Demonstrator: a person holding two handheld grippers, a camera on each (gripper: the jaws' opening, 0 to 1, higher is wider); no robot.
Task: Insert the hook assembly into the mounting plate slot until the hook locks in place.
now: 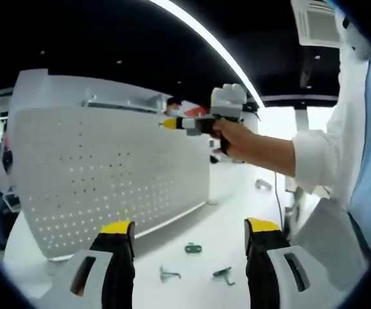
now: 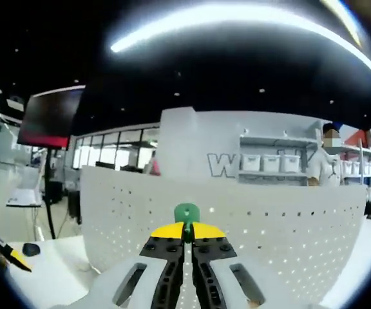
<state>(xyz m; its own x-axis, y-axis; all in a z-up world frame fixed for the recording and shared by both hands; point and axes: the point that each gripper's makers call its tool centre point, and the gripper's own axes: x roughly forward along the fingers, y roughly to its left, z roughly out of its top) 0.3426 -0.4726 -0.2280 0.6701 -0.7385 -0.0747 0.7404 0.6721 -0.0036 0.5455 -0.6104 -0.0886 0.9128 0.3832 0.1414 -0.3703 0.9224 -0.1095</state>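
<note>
In the right gripper view, the right tool (image 2: 187, 233) is clenched on a green hook (image 2: 187, 213), its yellow-tipped jaws pressed together with the hook's rounded head poking up between them. The hook is held up in front of the white perforated mounting plate (image 2: 269, 225), which stands upright on the white surface (image 2: 50, 273); whether the hook touches the plate cannot be told.

In the left gripper view, the left tool (image 1: 190, 230) is released — its two jaws stand well apart with nothing between them. Beyond them, three more green hooks (image 1: 193, 248) lie loose on the surface near the plate's foot. Higher up, the person's hand (image 1: 234, 135) holds the right tool at the plate's upper right edge.
</note>
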